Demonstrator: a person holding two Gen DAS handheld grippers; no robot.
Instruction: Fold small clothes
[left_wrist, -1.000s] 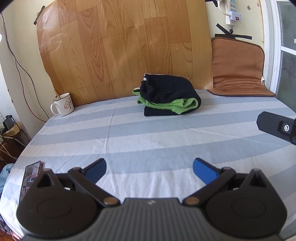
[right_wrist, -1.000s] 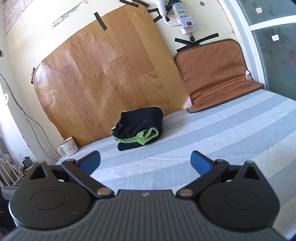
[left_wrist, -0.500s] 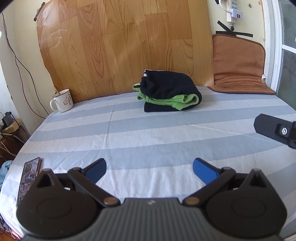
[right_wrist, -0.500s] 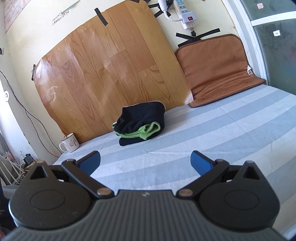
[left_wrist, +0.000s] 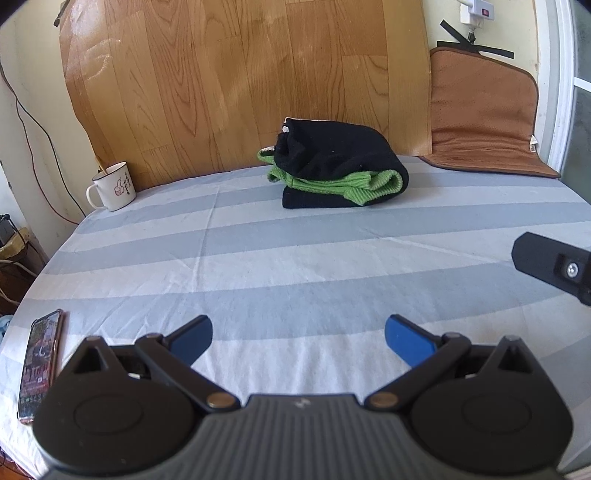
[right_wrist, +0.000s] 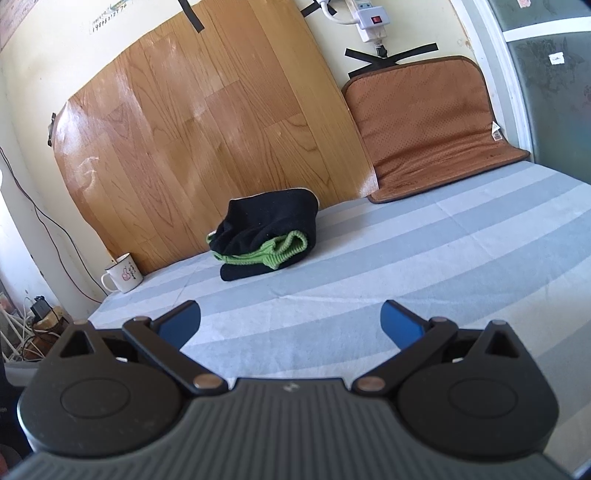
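Both tools hang empty above the bed: the left hand-held gripper (left_wrist: 298, 334) has its blue-padded fingers spread wide with nothing between them, and the right hand-held gripper (right_wrist: 290, 320) is spread the same way, its black side also showing at the right edge of the left wrist view. The task's thing, a small bundle of black and lime-green knitted clothes (left_wrist: 341, 168), sits in the upper middle of the left view on the far part of the bed, well apart from both tools and near the wall. It looks doubled over, green ribbed edge sandwiched between black layers, so I judge that a fold is either finished or paused, with neither tool engaged. If more folding is wanted, the next move calls for both tools to travel forward across the sheet and for each to close on a free edge of the fabric; the soft knit will likely sag and slip unless pinched well in from the hem

The surface is a bed covered by a grey and white striped sheet (left_wrist: 295, 266), lightly creased. A white enamel mug with a red print (left_wrist: 110, 186) stands at centre left, a smartphone (left_wrist: 38, 365) lies at lower left, a wood-grain vinyl sheet (left_wrist: 240, 74) is taped to the pale wall, and a brown perforated cushion mat (left_wrist: 484, 122) leans at upper right below a white power strip (right_wrist: 365, 18)
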